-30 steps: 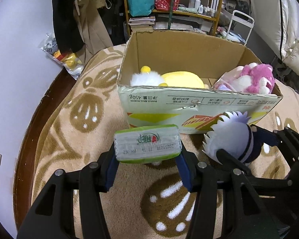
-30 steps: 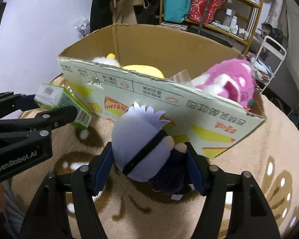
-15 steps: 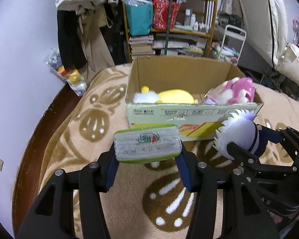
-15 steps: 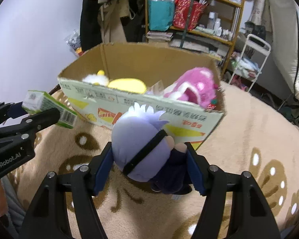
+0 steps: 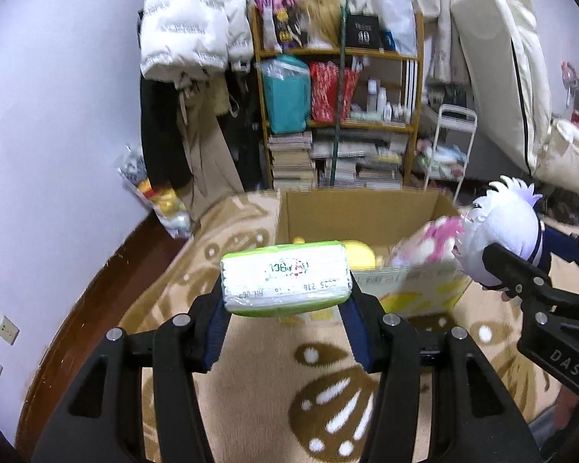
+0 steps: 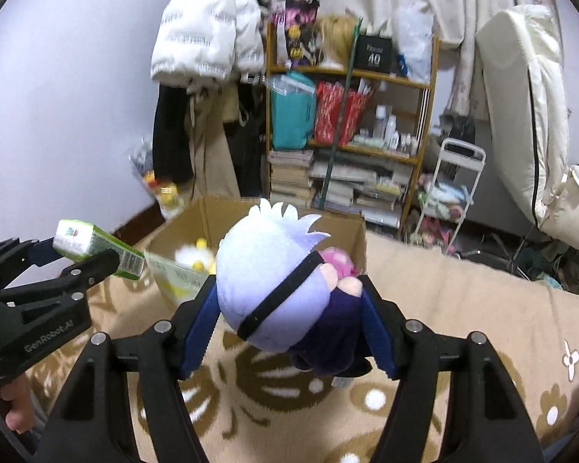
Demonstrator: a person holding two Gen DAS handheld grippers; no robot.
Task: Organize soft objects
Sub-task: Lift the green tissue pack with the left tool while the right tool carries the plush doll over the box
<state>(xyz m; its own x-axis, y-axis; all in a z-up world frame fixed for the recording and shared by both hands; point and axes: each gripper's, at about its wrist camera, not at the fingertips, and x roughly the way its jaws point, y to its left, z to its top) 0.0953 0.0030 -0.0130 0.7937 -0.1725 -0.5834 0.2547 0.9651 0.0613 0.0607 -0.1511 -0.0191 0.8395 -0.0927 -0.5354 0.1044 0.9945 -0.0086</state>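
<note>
Plush doll [image 6: 278, 289], white-haired with a dark body, is clamped between the pads of the right hand-held gripper [image 6: 289, 308], held in the air short of the cardboard box [image 5: 366, 212]. The left hand-held gripper [image 5: 285, 301] is clamped on a green tissue pack [image 5: 285, 277], likewise lifted. Judgement: both loads are raised to clear the box's near rim. Inside, a yellow toy [image 5: 361, 254] and pink plush [image 5: 432, 243] leave room between them. Patterned rug [image 5: 328, 405] lies open around the box.

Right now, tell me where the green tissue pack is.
The green tissue pack is clamped between the left gripper fingers, held above the rug just short of the cardboard box; the right wrist view shows it at far left.
</note>
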